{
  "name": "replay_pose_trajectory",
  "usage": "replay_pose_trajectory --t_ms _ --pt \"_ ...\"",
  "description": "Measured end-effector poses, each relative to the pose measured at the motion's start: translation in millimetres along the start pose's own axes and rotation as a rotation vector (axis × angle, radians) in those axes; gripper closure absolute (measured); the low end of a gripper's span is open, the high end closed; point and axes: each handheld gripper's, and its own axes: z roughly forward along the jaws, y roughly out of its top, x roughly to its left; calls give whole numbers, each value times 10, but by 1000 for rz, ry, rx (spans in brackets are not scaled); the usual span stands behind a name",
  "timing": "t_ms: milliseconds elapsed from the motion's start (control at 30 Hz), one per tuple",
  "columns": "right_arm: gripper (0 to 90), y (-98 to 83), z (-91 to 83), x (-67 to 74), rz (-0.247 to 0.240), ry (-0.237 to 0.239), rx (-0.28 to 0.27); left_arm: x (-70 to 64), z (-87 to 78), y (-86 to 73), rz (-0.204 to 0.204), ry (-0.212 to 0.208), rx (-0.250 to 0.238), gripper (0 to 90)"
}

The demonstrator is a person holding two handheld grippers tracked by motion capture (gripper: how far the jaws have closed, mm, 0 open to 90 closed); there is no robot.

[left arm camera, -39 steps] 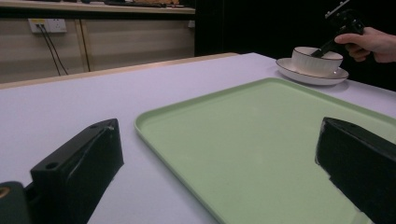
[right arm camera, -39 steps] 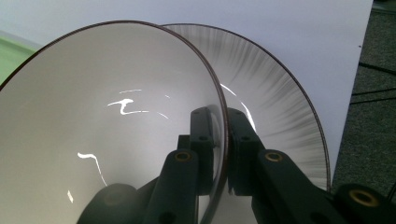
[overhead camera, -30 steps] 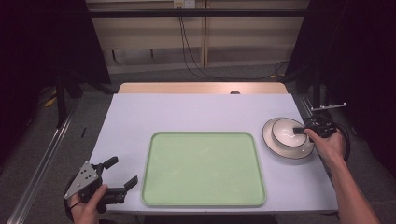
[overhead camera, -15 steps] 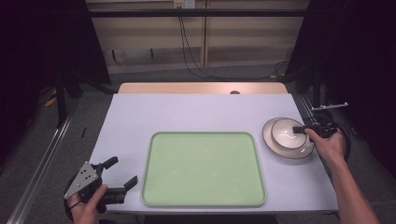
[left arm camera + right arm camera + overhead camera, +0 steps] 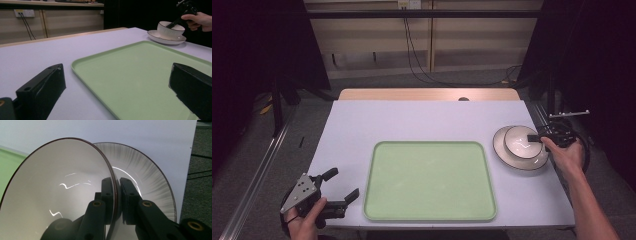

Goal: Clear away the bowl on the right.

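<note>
Meanwhile, on the lilac table [image 5: 422, 122], right tool [image 5: 537, 138] clamps the bowl [image 5: 522, 145]; left tool [image 5: 339, 187] gapes.

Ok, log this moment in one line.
right claw: shut on bowl rim | bowl: on plate | left claw: open, idle | tray: bare

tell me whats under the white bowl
A white plate sits under the bowl; the middle of the plate is covered. The right claw pinches the bowl's rim.
</note>
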Motion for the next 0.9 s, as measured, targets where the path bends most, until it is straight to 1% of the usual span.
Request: replay_pose_trajectory --t_ms 33,67,133,233,333,367,400,433,500,533,600,700,767,800,833,867,900 --pt "823 2 -9 2 6 -2 0 2 -2 2 3 1 1 7" --pt "822 6 -22 3 14 9 -11 -7 4 2 -11 1 -9 7" --pt "823 10 -28 6 19 17 -17 3 -11 5 7 3 -1 7" --pt "822 26 -56 14 13 21 -26 4 -10 5 3 4 -3 7" --pt "822 32 -73 25 13 37 -32 4 -8 3 2 2 -4 7" --pt "822 35 -78 32 16 32 -36 5 -9 4 3 4 -4 7" --pt "821 39 -81 37 16 44 -41 4 -11 4 2 3 -3 7" --pt "821 39 -81 37 16 44 -41 4 -13 3 1 2 -2 7" --pt "821 40 -87 46 31 63 -57 2 -14 4 -1 0 -7 7" --pt "821 40 -87 46 31 63 -57 0 -14 4 -2 2 -7 7" --pt "821 47 -98 60 23 59 -59 5 -14 1 0 5 -1 7" --pt "821 56 -107 84 14 72 -59 5 -12 0 -2 3 -3 7" --pt "821 77 -117 128 0 73 -58 9 -14 0 1 1 0 7" --pt "821 84 -118 141 1 76 -58 10 -15 1 1 1 0 7" --pt "821 93 -117 152 -5 87 -59 12 -16 2 1 1 -2 7" --pt "822 99 -120 170 -5 89 -60 22 -25 5 17 -3 7 7" --pt "821 107 -120 186 -12 95 -58 22 -26 7 18 -1 7 7"
